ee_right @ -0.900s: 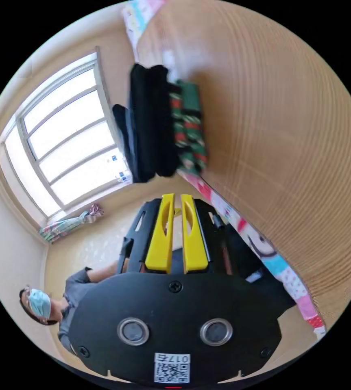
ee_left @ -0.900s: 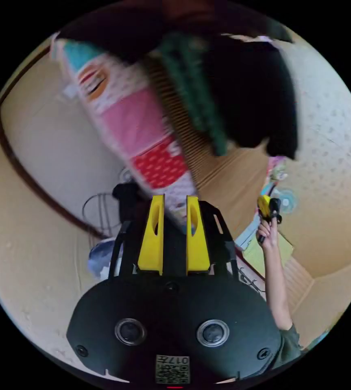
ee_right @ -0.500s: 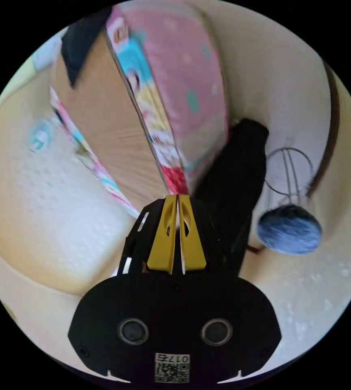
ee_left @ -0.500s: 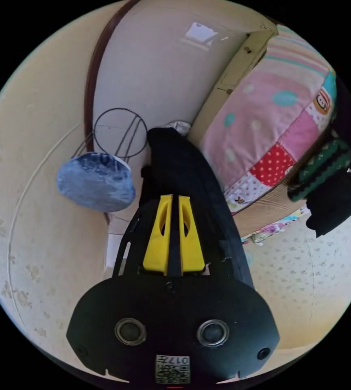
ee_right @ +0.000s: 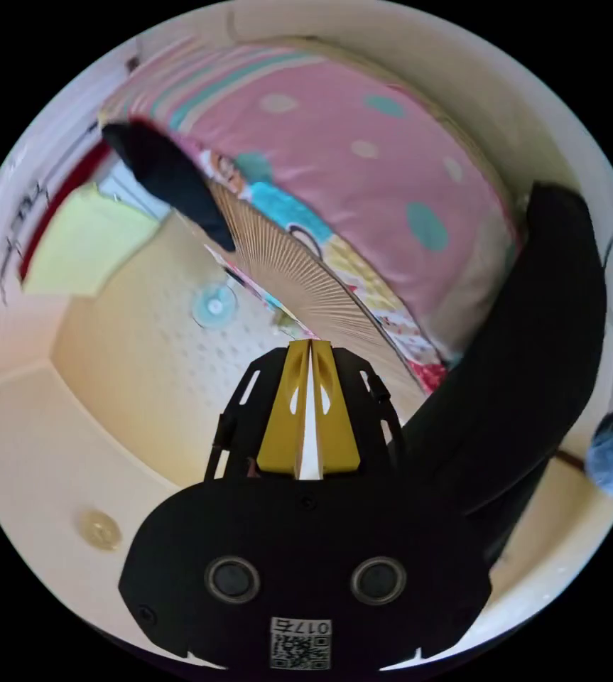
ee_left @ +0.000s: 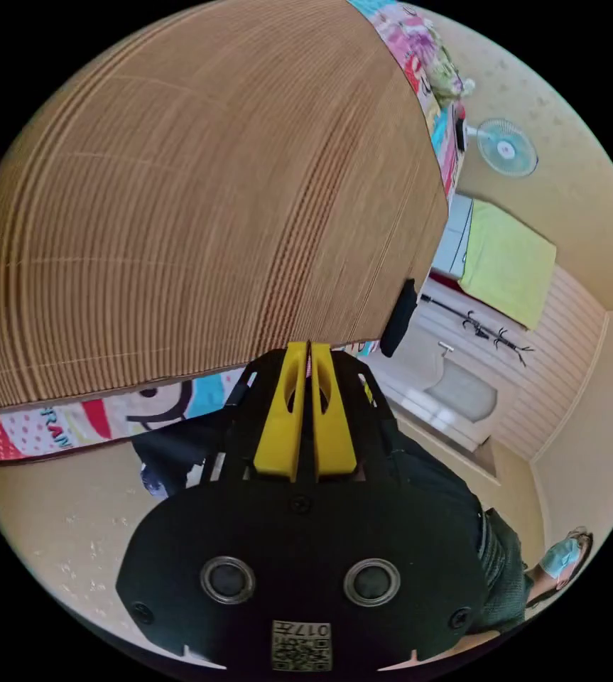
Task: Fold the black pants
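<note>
In the right gripper view the black pants [ee_right: 526,355] hang as a long dark strip on the right, running down behind the gripper body. My right gripper [ee_right: 310,346] is shut, its tips touching, with light showing between the jaws and no cloth there. In the left gripper view my left gripper [ee_left: 310,348] is shut too, pointing at the edge of the brown woven mat [ee_left: 199,192]. Black cloth [ee_left: 171,455] shows under and beside its body; I cannot tell whether any is pinched.
The mat lies on a bed with a patterned sheet [ee_left: 57,430] and a pink quilt [ee_right: 363,163]. Dark cloth [ee_right: 171,177] hangs over the mat's far edge. A fan [ee_left: 505,145], a yellow-green cloth [ee_left: 508,270] and a masked person [ee_left: 562,561] are on the right.
Both cameras have swung hard. The left view now looks across the mat instead of at the bed's side. The pants look larger in the right view. Both grippers stay shut.
</note>
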`<state>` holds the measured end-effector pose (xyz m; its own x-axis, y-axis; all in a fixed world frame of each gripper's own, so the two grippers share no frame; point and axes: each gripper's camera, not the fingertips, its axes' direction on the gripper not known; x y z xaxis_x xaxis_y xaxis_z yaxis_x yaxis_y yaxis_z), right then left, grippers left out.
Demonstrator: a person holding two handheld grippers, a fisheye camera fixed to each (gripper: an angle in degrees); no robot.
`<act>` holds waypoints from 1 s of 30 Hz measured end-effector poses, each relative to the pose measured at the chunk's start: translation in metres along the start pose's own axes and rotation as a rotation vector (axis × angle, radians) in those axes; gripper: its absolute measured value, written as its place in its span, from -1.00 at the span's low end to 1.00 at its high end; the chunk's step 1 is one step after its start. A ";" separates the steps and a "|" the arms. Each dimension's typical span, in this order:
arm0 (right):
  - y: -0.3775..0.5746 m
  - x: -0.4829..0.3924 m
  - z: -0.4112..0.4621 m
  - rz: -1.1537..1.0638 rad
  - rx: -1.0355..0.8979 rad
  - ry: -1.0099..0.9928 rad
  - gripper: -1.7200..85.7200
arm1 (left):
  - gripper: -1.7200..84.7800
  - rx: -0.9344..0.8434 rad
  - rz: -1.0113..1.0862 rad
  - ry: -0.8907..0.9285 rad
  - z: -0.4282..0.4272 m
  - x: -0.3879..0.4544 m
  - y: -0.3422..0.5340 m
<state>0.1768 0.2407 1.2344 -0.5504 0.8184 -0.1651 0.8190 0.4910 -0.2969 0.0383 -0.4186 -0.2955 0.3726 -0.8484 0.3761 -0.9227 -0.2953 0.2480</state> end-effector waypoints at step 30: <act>-0.008 -0.080 0.250 -0.256 -0.362 0.441 -0.94 | -0.98 0.185 -0.373 0.153 0.157 0.063 0.053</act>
<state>0.1740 0.0968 1.0147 -0.6815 0.6694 0.2957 0.7152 0.6949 0.0750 -0.0027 -0.5570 -0.3983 0.6813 -0.5978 0.4223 -0.7191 -0.6545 0.2336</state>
